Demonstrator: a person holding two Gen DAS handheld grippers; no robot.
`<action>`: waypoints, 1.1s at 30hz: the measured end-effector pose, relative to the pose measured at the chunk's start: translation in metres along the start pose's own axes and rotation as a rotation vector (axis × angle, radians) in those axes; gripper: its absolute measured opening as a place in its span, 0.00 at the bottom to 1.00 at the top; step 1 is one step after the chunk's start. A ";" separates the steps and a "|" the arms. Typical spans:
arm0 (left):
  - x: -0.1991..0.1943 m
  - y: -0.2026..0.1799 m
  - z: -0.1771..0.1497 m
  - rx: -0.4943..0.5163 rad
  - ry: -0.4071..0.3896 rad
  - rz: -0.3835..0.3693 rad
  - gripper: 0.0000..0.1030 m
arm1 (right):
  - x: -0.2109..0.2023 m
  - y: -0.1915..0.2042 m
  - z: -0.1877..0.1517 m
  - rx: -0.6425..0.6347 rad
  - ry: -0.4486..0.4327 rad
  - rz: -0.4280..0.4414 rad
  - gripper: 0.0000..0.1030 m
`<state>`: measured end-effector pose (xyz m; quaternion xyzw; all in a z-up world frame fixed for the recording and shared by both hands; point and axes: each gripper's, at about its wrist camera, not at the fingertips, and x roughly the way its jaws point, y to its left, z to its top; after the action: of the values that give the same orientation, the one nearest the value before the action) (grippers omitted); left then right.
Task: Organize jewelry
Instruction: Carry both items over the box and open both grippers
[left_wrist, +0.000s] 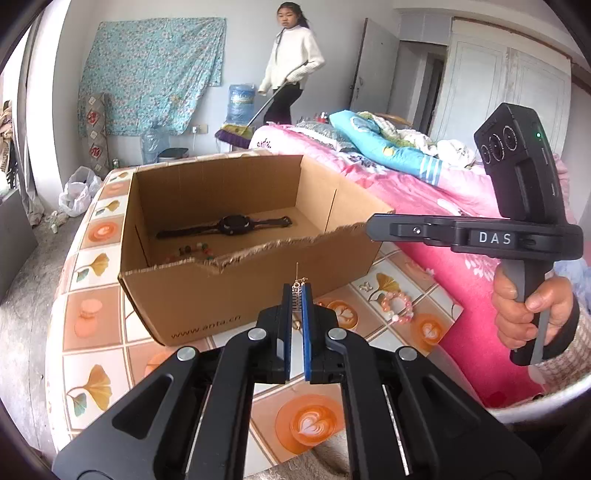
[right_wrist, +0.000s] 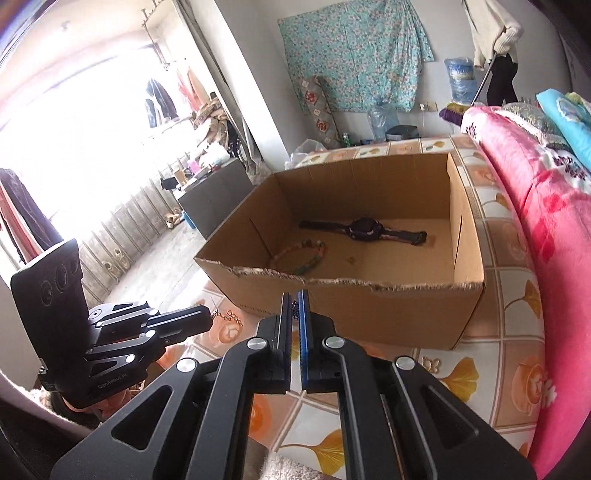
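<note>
Gold-coloured and fine, a small dangling metal earring (left_wrist: 297, 291) is pinched between the blue pads of our left gripper (left_wrist: 297, 295), its pin sticking up above the tips, just short of the torn near wall of the open brown cardboard box (left_wrist: 236, 302). That box stands on the tile-patterned tablecloth (left_wrist: 88, 266), toward its far left corner. Inside lie a black wristwatch (left_wrist: 229, 225) and a multicoloured bead bracelet (right_wrist: 301, 256). We judge the step in hand to be carrying the earring over the wall; next we must lift clear of the ragged edge, then let go above the box floor. Right of the box, near the table's right edge, a pink bead bracelet (left_wrist: 399, 306) waits. Our right gripper (right_wrist: 294, 306) is clenched, seemingly on a thin chain we cannot identify.
</note>
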<state>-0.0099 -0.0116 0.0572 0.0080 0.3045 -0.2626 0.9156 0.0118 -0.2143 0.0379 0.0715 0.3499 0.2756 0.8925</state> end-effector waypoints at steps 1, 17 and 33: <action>-0.002 0.000 0.006 0.005 -0.009 -0.011 0.04 | -0.003 0.001 0.005 -0.002 -0.015 0.005 0.04; 0.099 0.044 0.076 -0.118 0.212 -0.061 0.04 | 0.074 -0.046 0.075 0.017 0.114 -0.075 0.04; 0.135 0.051 0.078 -0.165 0.287 -0.032 0.20 | 0.081 -0.072 0.091 0.044 0.101 -0.103 0.28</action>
<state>0.1491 -0.0456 0.0373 -0.0346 0.4529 -0.2473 0.8559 0.1526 -0.2251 0.0353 0.0590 0.4037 0.2249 0.8849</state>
